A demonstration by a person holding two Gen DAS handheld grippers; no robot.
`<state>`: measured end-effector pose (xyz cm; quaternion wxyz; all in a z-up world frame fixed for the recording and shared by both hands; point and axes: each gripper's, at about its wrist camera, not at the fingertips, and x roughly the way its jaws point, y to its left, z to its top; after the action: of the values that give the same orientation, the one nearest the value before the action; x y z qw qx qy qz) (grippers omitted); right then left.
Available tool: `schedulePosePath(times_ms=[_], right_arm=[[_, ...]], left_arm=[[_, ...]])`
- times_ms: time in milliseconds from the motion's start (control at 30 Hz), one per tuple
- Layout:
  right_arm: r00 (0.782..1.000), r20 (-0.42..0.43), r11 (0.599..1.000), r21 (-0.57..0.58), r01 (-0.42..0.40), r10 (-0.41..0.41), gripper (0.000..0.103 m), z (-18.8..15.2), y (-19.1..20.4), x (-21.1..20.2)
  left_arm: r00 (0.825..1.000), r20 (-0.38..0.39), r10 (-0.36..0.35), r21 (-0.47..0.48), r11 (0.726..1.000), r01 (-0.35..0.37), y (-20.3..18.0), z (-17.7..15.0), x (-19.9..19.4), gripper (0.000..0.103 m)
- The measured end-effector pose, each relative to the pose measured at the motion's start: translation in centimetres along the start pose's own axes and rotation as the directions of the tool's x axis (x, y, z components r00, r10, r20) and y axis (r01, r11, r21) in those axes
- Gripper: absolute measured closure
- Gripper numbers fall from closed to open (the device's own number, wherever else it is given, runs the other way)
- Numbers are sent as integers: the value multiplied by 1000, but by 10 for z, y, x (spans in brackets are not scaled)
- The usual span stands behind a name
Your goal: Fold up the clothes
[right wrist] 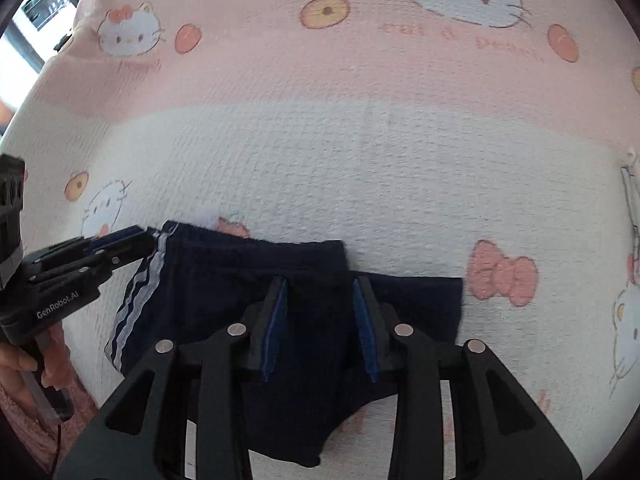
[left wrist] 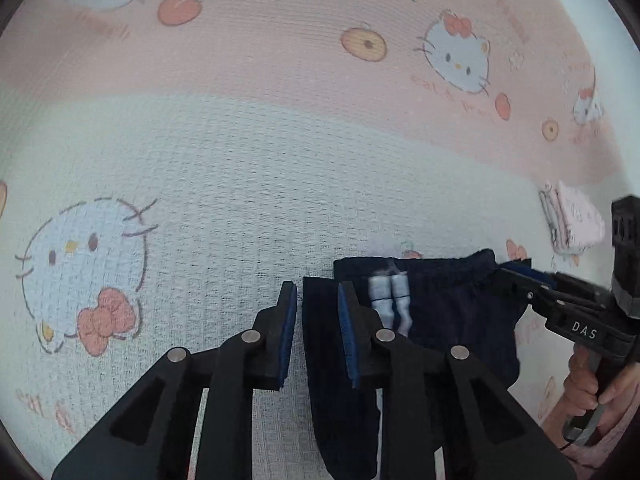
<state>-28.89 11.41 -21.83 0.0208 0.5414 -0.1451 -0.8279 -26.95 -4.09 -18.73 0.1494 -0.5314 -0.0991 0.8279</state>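
Note:
Dark navy shorts (right wrist: 240,288) with white side stripes (right wrist: 138,296) lie partly folded on the Hello Kitty bedsheet (right wrist: 360,140). In the left wrist view the shorts (left wrist: 452,304) show with the striped part (left wrist: 390,296) uppermost. My left gripper (left wrist: 318,300) is open, with the shorts' left edge between its fingers; it also shows in the right wrist view (right wrist: 132,240) at the waistband corner. My right gripper (right wrist: 320,292) is open above the middle of the shorts. In the left wrist view the right gripper (left wrist: 516,270) sits at the shorts' right edge.
A small stack of folded pale pink clothes (left wrist: 572,220) lies on the sheet to the right. The sheet's pink band (left wrist: 280,40) runs across the far side. A bright window area (right wrist: 36,12) shows beyond the bed's far left corner.

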Motion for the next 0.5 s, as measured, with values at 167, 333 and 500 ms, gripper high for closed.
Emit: schedulePosePath(times_ms=[167, 333, 500], right_arm=[[1000, 0, 1000, -26, -15, 15, 67, -7, 4, -11], [996, -46, 993, -98, 69, -73, 67, -19, 15, 4], [999, -5, 999, 35, -31, 32, 66, -32, -7, -34]], left_arm=[[999, 39, -23, 142, 990, 17, -36, -7, -3, 80], [996, -48, 81, 105, 992, -75, -25, -3, 9, 77], [985, -83, 151, 34, 988, -148, -18, -15, -43, 76]])
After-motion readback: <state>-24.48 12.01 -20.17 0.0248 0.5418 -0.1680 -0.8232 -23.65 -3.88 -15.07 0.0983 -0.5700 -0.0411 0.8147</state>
